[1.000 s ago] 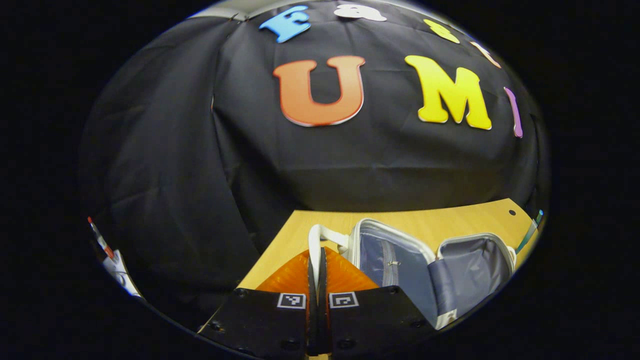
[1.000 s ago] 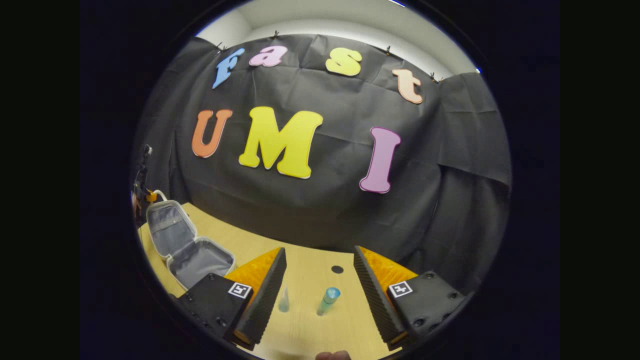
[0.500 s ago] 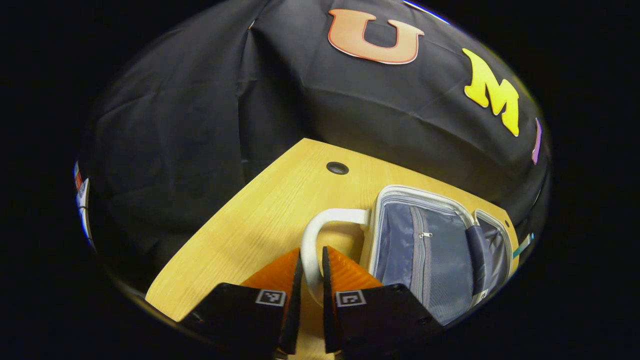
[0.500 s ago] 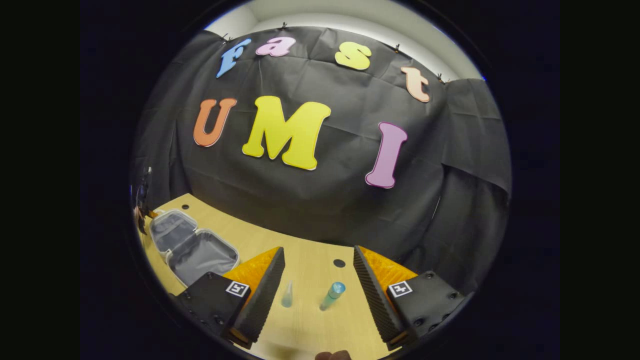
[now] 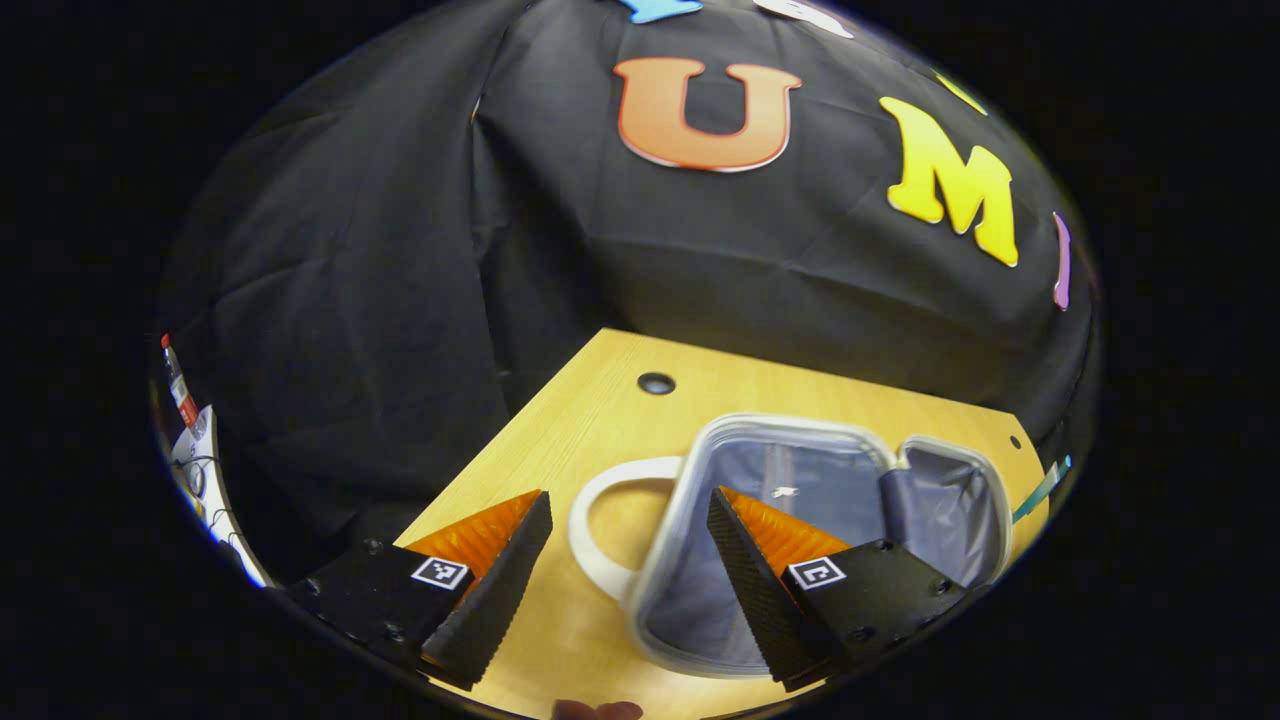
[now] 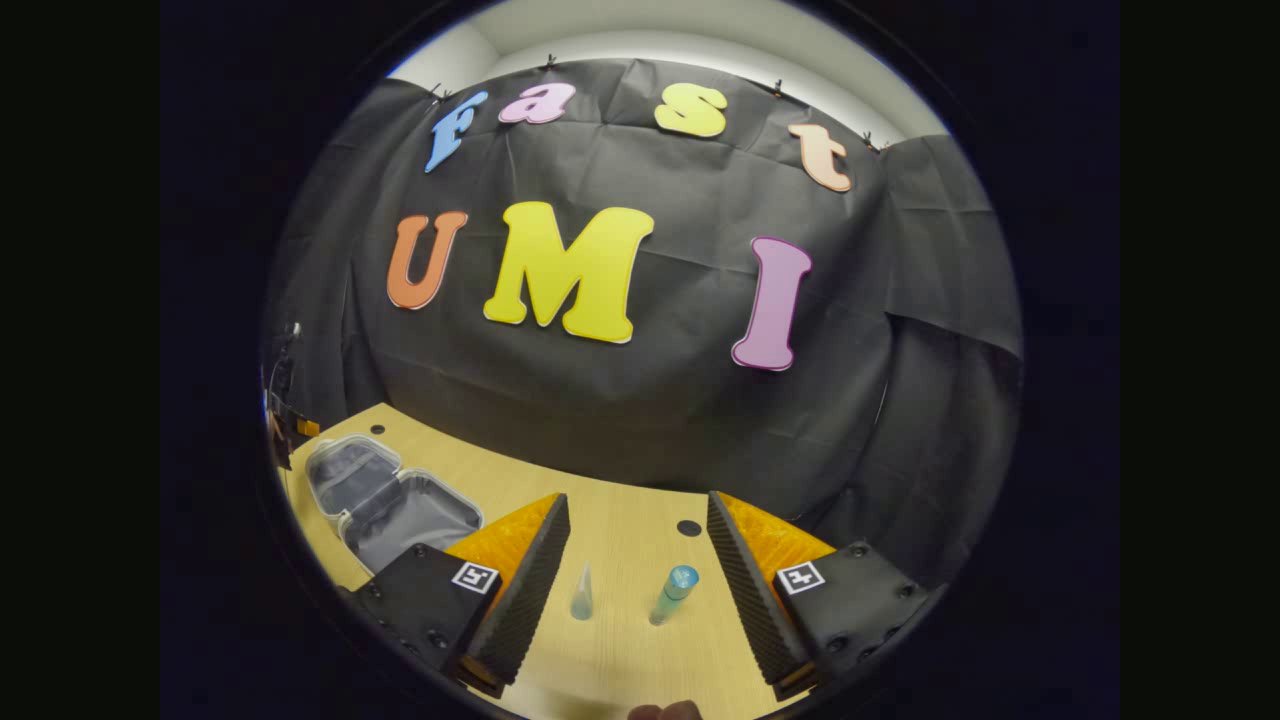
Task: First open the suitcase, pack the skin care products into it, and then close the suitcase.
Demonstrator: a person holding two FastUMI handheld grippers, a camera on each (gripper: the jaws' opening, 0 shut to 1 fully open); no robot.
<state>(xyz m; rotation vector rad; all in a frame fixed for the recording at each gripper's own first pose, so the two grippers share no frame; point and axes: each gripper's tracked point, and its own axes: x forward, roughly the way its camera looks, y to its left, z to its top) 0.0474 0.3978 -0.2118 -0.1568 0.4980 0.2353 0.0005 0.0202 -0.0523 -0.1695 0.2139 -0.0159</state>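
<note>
Suitcase [image 5: 800, 520] lies open flat on the bench [image 5: 600, 400]; left gripper [image 5: 625, 570] fingers wide, straddling its stiff loop handle [image 5: 590, 530]. Right gripper [image 6: 635, 590] fingers wide before two small upright bottles [image 6: 675, 595], likely light and tippy; grip mid-body.

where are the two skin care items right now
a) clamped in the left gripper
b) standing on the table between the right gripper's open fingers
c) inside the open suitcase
b: the clear pointed bottle and the blue-capped tube stand on the table ahead of the open right gripper, while the suitcase lies open off to the side.
</note>
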